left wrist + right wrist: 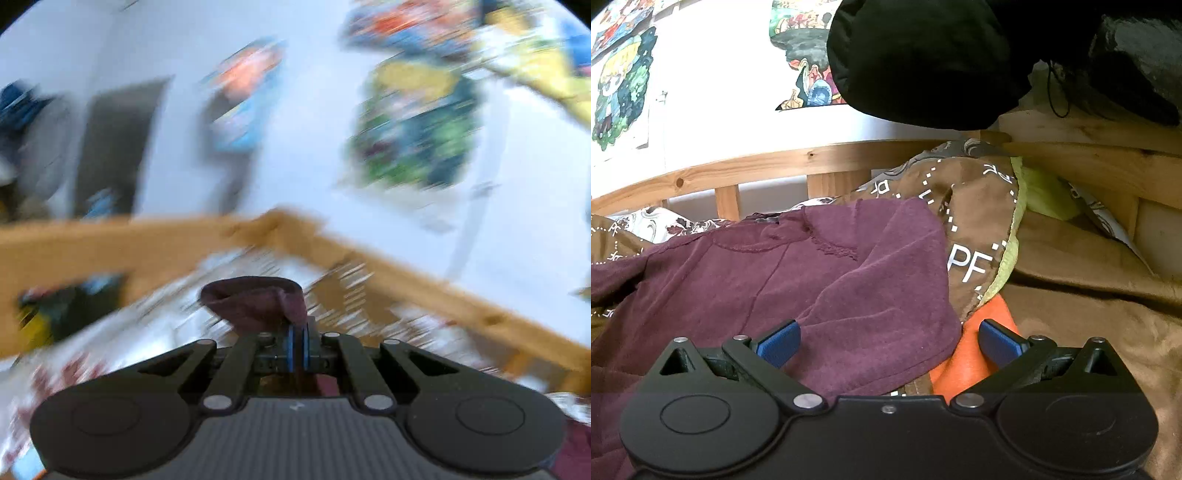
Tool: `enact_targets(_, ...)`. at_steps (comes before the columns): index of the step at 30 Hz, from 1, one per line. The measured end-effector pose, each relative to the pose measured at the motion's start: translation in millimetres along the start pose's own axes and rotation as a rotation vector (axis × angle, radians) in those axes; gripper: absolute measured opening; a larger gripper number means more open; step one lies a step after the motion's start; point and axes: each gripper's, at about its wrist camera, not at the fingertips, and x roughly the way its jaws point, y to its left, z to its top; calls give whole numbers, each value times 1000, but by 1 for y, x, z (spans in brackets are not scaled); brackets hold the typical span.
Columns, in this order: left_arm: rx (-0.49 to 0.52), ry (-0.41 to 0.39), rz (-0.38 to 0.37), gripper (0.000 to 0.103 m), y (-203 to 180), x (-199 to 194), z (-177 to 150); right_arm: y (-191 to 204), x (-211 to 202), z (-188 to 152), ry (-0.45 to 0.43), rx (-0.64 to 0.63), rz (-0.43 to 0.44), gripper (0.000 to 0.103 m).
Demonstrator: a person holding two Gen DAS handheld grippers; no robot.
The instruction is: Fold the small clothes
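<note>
A small maroon shirt (812, 280) lies spread on the brown patterned bedding (975, 206), its neckline toward the wooden rail. My right gripper (888, 341) is open just over the shirt's near right edge, its blue pads (779, 343) wide apart with cloth between them but not pressed. In the blurred left wrist view, my left gripper (298, 338) is shut on a bunched fold of the maroon shirt (255, 299), lifted above the bed.
A wooden bed rail (812, 158) runs along the white wall with colourful pictures (620, 88). An orange cloth (975, 354) and a lime-green edge (1045, 195) lie at the right. A black dark mass (923, 59) hangs at the top. A tan blanket (1089, 295) covers the right side.
</note>
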Motion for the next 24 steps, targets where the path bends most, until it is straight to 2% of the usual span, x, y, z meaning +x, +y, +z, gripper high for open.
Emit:
enact_targets(2, 57, -55, -117, 4, -21, -9, 9, 0, 0, 0, 0, 1, 2, 102)
enact_targets(5, 113, -93, -297, 4, -54, -16, 21, 0, -1, 1, -3, 3, 5, 102)
enact_targets(9, 194, -113, -530, 4, -102, -27, 23, -2, -2, 2, -12, 15, 7, 102)
enact_targets(11, 232, -94, -646, 4, -131, -32, 17, -3, -3, 3, -15, 22, 7, 102)
enact_targets(14, 278, -33, -804, 4, -169, -39, -3, -4, -4, 4, -20, 30, 10, 102)
enact_targets(18, 325, 98, -984, 4, -211, -47, -43, -7, -4, 4, -26, 40, 15, 102)
enact_targets(21, 372, 198, -1068, 4, -234, -51, -75, -11, -4, 5, -30, 53, 12, 102)
enact_targets(24, 418, 294, -1118, 4, -252, -53, -105, -17, -6, 7, -40, 72, 6, 102)
